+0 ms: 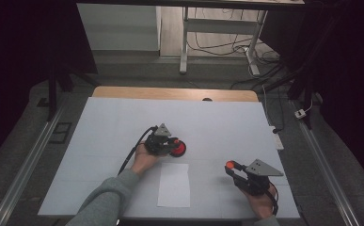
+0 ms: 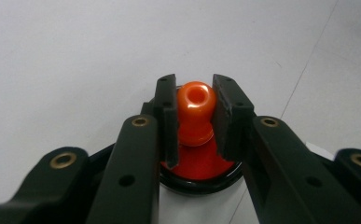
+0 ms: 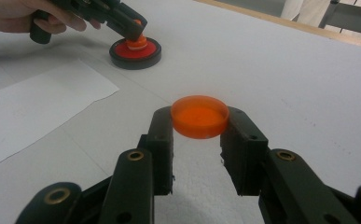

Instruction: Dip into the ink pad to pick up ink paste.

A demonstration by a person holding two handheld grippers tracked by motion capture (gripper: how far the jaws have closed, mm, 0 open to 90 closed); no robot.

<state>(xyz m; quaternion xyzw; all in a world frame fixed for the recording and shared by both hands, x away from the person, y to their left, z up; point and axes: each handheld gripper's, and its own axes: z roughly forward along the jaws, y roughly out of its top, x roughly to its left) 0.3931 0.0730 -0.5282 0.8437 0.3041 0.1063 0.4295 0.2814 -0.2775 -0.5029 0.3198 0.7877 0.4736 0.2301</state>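
A round black-rimmed red disc [image 1: 179,149] with an orange knob [image 2: 196,105] on top rests on the white table. My left gripper [image 2: 195,112] is shut on that knob, one pad on each side; the disc's red face [image 2: 201,164] shows below the jaws. In the right gripper view the same disc [image 3: 145,50] sits at the upper left under the left gripper [image 3: 134,29]. My right gripper [image 3: 199,128] is shut on a flat orange round cap [image 3: 199,115], held a little above the table near the front right [image 1: 230,165].
A white sheet of paper [image 1: 174,184] lies near the front edge between the two hands. The table cover [image 1: 226,122] stretches back to a wooden edge [image 1: 170,92]. Cables and desk legs [image 1: 184,47] stand on the floor beyond.
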